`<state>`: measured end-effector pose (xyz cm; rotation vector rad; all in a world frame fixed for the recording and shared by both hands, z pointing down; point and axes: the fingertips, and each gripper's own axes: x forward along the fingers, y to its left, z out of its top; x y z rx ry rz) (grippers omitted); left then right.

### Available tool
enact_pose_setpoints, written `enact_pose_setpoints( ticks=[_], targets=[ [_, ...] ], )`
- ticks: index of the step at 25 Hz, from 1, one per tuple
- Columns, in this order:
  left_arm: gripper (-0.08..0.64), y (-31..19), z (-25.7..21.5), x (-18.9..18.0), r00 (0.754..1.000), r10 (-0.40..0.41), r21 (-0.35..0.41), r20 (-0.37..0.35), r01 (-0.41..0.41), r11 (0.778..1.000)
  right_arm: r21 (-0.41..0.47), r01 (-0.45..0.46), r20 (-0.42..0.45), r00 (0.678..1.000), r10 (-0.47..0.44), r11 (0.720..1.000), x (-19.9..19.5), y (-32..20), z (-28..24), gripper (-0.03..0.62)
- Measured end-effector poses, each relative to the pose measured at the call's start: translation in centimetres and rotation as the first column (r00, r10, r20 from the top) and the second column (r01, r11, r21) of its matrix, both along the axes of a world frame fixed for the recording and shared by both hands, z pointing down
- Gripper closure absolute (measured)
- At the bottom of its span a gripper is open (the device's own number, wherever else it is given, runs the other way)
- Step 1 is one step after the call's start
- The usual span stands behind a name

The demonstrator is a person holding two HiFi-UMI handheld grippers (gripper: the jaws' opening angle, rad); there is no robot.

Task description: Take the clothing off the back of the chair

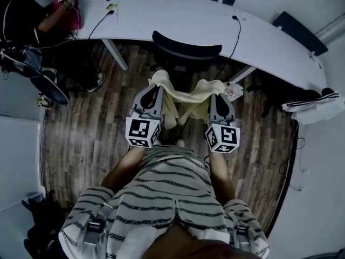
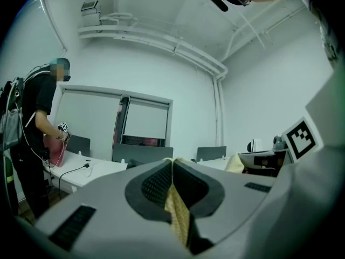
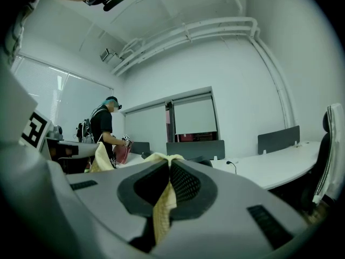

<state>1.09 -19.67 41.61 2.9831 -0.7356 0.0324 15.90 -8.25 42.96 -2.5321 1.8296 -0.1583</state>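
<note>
Hanging between the left gripper [image 1: 155, 89] and right gripper [image 1: 218, 97], the cloth [image 1: 186, 99] looks soft and light, and both sets of fingers [image 2: 155, 185] pinch its top edge, a good hold.

- Head view: dim, bluish cast; the white desk [image 1: 215, 26] at top is brightest, the wooden floor [image 1: 81, 139] murky; straight lines bow toward the edges.
- Both gripper views: even, soft light off pale walls [image 2: 178, 80] (shadows are faint), black vignette in the corners.
- The left gripper [image 2: 172, 169] body, close to the lens, looks soft.
</note>
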Motion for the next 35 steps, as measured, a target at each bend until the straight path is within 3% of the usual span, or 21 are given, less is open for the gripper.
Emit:
enact_pose_setpoints(
  ticks=[8, 35],
  targets=[
    [0.532, 1.4, 2.1, 0.1, 1.0, 0.02, 0.03, 0.009, -0.02, 0.999, 0.001, -0.011, -0.009, 1.0, 0.011, 1.0, -0.5, 0.9, 1.3, 0.568],
    [0.532, 2.6, 5.3, -1.0, 0.998, 0.015, -0.005, 0.057, -0.014, 1.0, -0.042, -0.008, 0.026, 1.0, 0.009, 0.999, -2.4, 1.2, 4.1, 0.568]
  ],
)
